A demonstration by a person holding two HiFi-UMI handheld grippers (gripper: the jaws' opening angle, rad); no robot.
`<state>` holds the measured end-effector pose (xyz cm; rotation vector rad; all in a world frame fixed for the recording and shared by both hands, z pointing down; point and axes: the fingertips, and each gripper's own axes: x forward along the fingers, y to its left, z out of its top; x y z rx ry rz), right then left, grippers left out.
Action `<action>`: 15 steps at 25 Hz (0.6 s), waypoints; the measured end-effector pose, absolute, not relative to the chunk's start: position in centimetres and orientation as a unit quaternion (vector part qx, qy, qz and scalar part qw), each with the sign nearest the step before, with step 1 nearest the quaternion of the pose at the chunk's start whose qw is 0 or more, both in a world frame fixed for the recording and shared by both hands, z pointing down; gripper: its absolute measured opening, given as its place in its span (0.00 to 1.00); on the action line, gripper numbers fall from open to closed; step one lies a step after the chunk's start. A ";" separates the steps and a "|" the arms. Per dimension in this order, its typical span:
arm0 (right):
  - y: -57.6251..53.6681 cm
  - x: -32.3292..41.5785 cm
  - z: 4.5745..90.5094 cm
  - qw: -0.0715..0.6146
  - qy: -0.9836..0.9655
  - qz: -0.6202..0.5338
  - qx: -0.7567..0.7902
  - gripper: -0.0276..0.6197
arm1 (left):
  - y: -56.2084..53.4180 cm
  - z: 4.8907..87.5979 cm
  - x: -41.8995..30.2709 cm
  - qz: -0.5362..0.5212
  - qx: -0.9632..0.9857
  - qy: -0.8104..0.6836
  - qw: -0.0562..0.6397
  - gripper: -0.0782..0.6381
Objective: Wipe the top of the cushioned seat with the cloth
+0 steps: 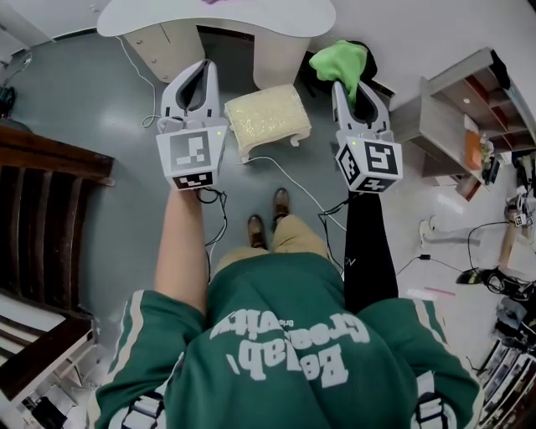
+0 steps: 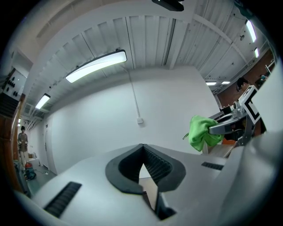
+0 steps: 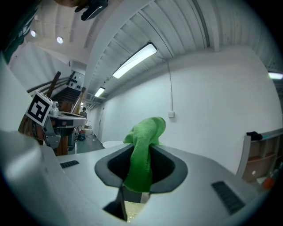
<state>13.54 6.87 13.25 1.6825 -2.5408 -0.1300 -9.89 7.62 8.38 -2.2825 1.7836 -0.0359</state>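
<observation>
The cushioned seat (image 1: 268, 117) is a low stool with a cream top, standing on the grey floor ahead of my feet. Both grippers are held high above it. My right gripper (image 1: 350, 84) is shut on a bright green cloth (image 1: 342, 60), which bunches out past its tips. In the right gripper view the cloth (image 3: 141, 154) fills the gap of the right gripper (image 3: 148, 143) and hides the tips. My left gripper (image 1: 203, 69) is shut with nothing in it, its pads meeting at a point (image 2: 142, 148). The left gripper view also shows the cloth (image 2: 201, 132) to its right.
A white round table (image 1: 218, 17) on a pale cabinet stands just behind the seat. Dark wooden furniture (image 1: 42, 218) lines the left side. A grey shelf unit (image 1: 456, 109) stands at the right. White cables (image 1: 293, 180) trail over the floor near my shoes (image 1: 268, 218).
</observation>
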 end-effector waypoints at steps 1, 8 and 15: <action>6.5 13.6 13.5 0.046 -0.832 -0.041 0.552 0.20 | 7.2 8.5 -9.8 -0.013 -0.783 0.610 0.122 0.13; 1.2 13.8 14.6 0.048 -0.841 -0.034 0.538 0.20 | 2.6 8.9 -8.9 -0.019 -0.780 0.613 0.126 0.12; -6.7 13.0 14.8 0.044 -0.858 -0.033 0.511 0.20 | -4.3 9.3 -8.7 -0.022 -0.769 0.626 0.123 0.13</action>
